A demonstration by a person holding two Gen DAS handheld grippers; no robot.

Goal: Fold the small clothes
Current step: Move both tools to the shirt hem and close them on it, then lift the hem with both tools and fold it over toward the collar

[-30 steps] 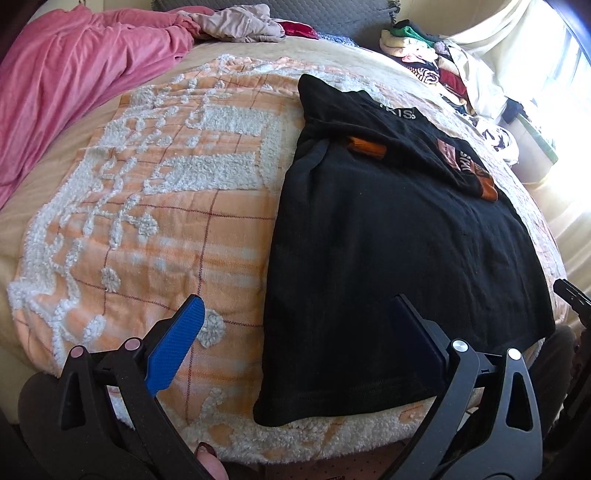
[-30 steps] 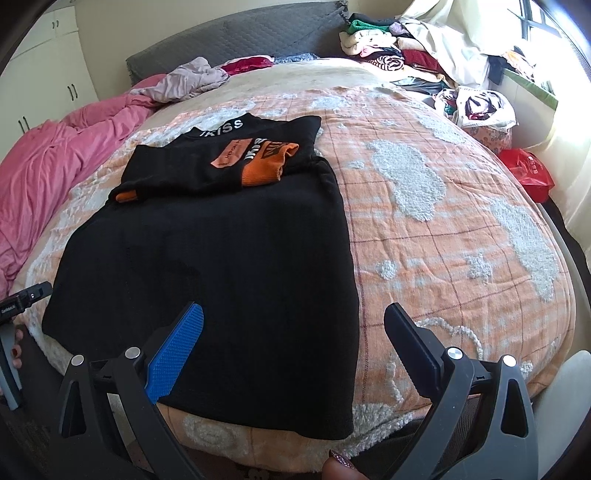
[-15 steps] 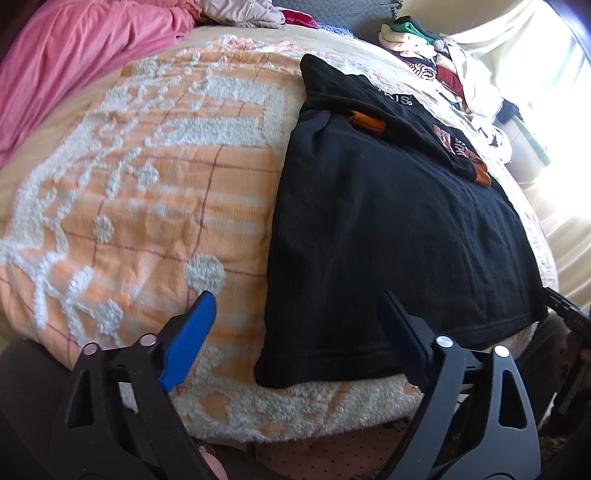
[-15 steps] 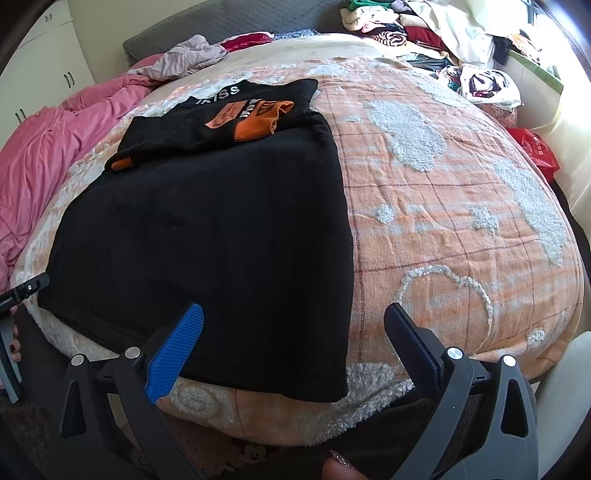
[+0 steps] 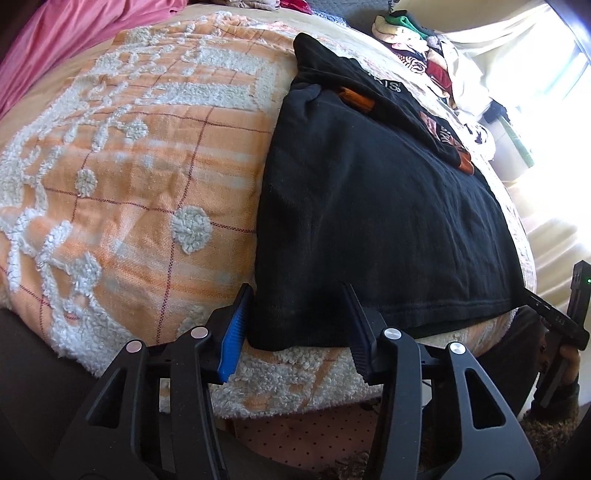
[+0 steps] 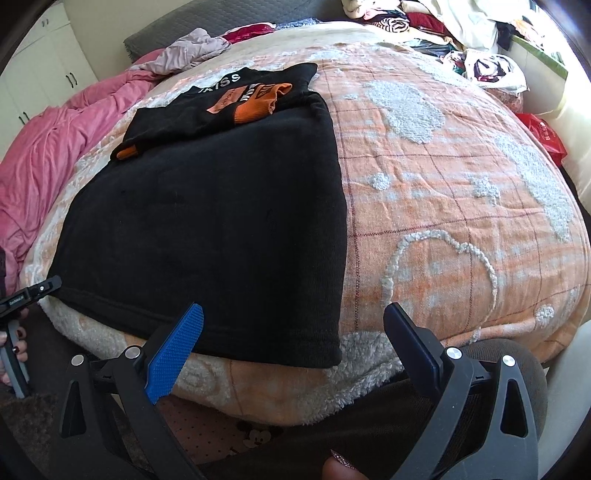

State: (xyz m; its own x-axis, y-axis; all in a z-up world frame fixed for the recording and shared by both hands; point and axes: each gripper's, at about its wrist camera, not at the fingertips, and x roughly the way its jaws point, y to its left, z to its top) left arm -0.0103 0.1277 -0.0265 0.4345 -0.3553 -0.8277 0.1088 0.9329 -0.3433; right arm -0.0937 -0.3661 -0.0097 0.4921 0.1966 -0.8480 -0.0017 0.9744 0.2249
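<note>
Bedroom, with a bed (image 6: 461,192) filling most of both views, spread with an orange checked blanket (image 5: 147,177) tufted in white. Lay flat on that blanket, toward the bed's near edge: a black sweatshirt (image 6: 207,221), hem nearest the cameras, orange-cuffed sleeves (image 6: 258,105) folded across its far, upper part, white lettering at its collar end. Bunched along the bed's far left side, beyond the sweatshirt: a pink duvet (image 6: 48,158), with a crumpled pale garment (image 6: 188,51) at the headboard end. Heaped off the bed's far right corner: a pile of mixed clothes (image 6: 443,26). Stood beside the bed past the pink duvet: white cupboard doors (image 6: 33,74). Lay by the bed's right side: a red bag (image 6: 543,133).

Was poised at the sweatshirt's near left hem corner: the left gripper (image 5: 295,314), jaws closing, that corner between them, the blue pad (image 5: 232,339) against the cloth's outer edge, the dark pad over the fabric; could not tell whether the cloth was pinched yet. Hovered at the sweatshirt's near right hem corner: the right gripper (image 6: 291,332), jaws spread wide, the corner lying between them without touching either pad. Visible low in the right wrist view, below that gripper: a fingertip with a glittered nail (image 6: 341,467).
</note>
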